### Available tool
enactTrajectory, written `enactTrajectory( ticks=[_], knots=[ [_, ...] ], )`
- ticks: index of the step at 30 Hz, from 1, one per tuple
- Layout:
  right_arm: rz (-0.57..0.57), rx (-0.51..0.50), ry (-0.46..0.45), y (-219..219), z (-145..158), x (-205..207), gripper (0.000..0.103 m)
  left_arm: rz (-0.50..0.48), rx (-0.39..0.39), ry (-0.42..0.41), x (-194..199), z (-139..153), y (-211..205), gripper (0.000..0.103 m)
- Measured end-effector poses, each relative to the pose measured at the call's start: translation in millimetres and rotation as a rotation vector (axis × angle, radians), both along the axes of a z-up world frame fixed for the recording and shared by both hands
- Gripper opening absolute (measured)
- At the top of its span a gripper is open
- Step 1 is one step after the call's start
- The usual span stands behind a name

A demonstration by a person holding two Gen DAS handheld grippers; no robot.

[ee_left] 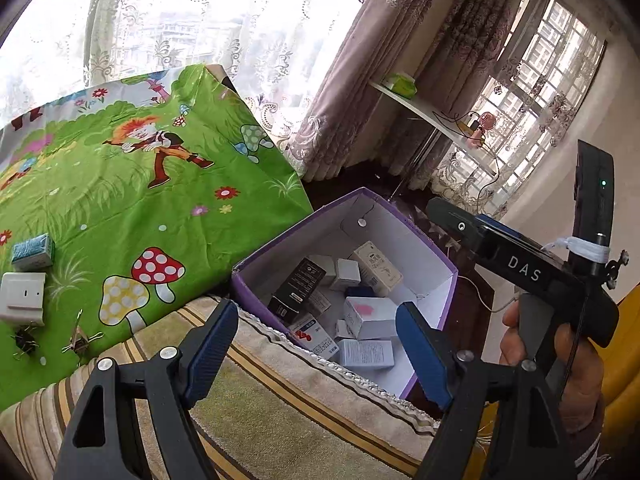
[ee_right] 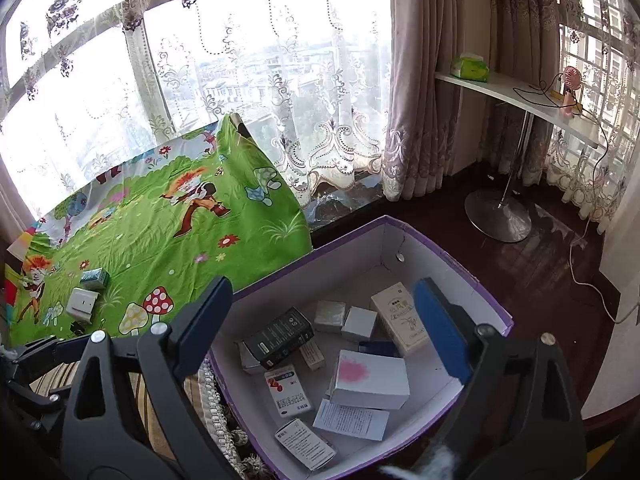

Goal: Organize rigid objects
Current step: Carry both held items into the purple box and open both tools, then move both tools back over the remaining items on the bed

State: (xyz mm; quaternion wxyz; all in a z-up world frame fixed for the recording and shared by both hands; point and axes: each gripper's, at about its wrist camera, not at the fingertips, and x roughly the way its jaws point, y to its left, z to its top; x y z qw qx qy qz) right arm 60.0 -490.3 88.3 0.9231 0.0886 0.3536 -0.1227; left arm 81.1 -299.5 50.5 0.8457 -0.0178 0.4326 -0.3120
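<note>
Both grippers over a purple cardboard box (ee_right: 404, 236) with a white inside, set beside a striped cushion (ee_left: 280, 408) with a fringed edge. Right gripper (ee_right: 320, 328) hanging above the open box, blue pads (ee_right: 438, 332) spread wide, nothing between them, only the box's contents seen below through the gap. Left gripper (ee_left: 320, 354) nearer the cushion, its blue pads (ee_left: 420, 356) also well apart and gripping nothing, aimed down at the near corner of the box. In the left view, the right tool's black body at the right edge, held by a hand (ee_left: 560, 368). Inside the box, a loose jumble of small cartons: a black carton (ee_right: 280, 336) lying tilted on top of others, a tall cream carton (ee_right: 400, 316) along the far right wall, a white carton with a pink blot (ee_right: 370, 378) near the middle, a white and red medicine carton (ee_right: 286, 390) at the near left, a flat printed carton (ee_right: 304, 444) at the near edge, two small grey-white cartons (ee_right: 346, 318) toward the back. To the left, a green cartoon cloth (ee_left: 160, 200) with mushrooms, bearing a small blue-topped carton (ee_left: 32, 252), a white wall switch (ee_left: 22, 296) just beside it, and a few binder clips (ee_left: 80, 342) near the cloth's lower edge. Behind, lace curtains (ee_right: 240, 80) across a wide window.
</note>
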Motion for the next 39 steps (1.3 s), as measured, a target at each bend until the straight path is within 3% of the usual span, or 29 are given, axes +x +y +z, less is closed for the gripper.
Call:
enactTrajectory(
  ticks=[6,12,14,21,24,32,39],
  knots=[
    [0.000,-0.060,-0.017,14.0,9.0,2.3,0.102,0.033,0.016,-0.085,-6.6,9.6,7.3,0.082],
    [0.041,-0.066,-0.009,26.3,8.8,5.6,0.102,0.034,-0.078,-0.109,-7.1,17.8,28.0,0.083],
    [0.045,-0.081,-0.015,30.6,9.2,4.8,0.102,0.037,-0.077,-0.123,-6.5,21.0,35.3,0.083],
    [0.102,-0.068,-0.009,44.2,7.8,4.7,0.102,0.123,-0.129,-0.077,8.8,20.2,86.0,0.083],
    [0.180,0.000,-0.004,52.2,3.6,5.3,0.102,0.177,-0.119,-0.069,16.1,18.1,111.3,0.083],
    [0.295,0.022,0.050,88.4,-8.1,12.2,0.102,0.306,-0.071,-0.021,30.8,1.3,177.4,0.082],
    [0.449,0.005,0.100,128.4,-20.9,18.7,0.102,0.272,0.060,-0.016,37.2,-11.5,207.2,0.079]
  ],
)
